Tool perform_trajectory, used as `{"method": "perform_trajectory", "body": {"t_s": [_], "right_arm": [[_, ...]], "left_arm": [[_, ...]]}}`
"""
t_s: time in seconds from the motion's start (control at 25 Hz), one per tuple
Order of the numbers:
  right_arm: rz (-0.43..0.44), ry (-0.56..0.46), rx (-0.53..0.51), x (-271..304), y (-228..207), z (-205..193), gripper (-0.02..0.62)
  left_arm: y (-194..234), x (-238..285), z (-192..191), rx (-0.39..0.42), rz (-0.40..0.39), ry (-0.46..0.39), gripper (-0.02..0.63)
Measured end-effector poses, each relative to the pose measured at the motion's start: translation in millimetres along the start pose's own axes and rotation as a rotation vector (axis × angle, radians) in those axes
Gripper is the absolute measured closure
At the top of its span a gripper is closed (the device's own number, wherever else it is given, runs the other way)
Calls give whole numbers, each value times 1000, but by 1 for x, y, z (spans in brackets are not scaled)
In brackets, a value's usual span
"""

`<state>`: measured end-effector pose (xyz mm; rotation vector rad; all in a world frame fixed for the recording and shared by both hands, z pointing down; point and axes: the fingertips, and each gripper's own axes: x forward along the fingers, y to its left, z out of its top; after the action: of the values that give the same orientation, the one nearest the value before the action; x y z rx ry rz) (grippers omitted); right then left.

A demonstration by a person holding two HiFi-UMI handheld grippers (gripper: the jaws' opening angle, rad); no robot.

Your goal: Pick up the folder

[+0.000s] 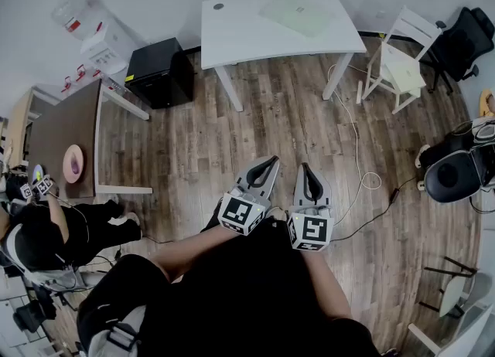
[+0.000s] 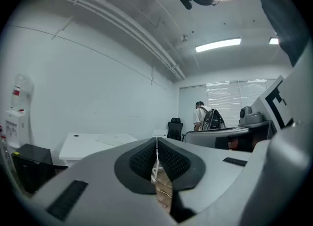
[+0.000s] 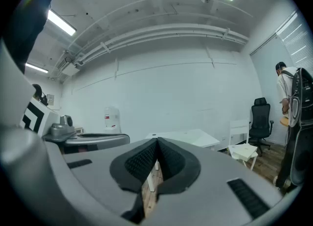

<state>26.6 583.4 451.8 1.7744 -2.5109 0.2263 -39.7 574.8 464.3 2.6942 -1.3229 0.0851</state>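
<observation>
The pale green translucent folder [image 1: 298,15] lies flat on the white tabletop [image 1: 232,35] by the far wall, on its right half near the back edge. It is thin, roughly rectangular and set a little askew, so light in colour that it barely stands out from the surface. It is well apart from both tools.

The person's bare forearms [image 1: 201,251] reach forward from a black-clad body and hold the two tools in front of the waist, above the wood-plank floor [image 1: 294,116]. The left hand-held gripper [image 1: 271,161] and the right hand-held gripper [image 1: 304,167] sit side by side, near each other, and point roughly level toward the white tabletop, the left one angled slightly toward the right. Their black-and-white marker cubes face the head camera.

In the left gripper view the left hand-held gripper [image 2: 156,144] has its dark ribbed pads pressed together with nothing between them. The right gripper view shows the same of the right hand-held gripper [image 3: 156,144]: pads together, empty. A black cabinet [image 1: 158,73] stands left of the white tabletop and a white chair [image 1: 398,69] to its right
</observation>
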Motion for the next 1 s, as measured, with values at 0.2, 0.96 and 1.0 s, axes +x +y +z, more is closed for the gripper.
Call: {"method": "perform_trajectory", "body": {"t_s": [0.2, 0.96, 1.0], "right_arm": [[17, 16, -18, 6, -2, -5, 564], [5, 85, 50, 129, -52, -20, 560], [6, 92, 49, 144, -55, -20, 560]], "left_arm": [[0, 7, 2, -9, -16, -10, 588], [80, 118, -6, -77, -72, 15, 588], [90, 130, -6, -84, -72, 18, 588]]}}
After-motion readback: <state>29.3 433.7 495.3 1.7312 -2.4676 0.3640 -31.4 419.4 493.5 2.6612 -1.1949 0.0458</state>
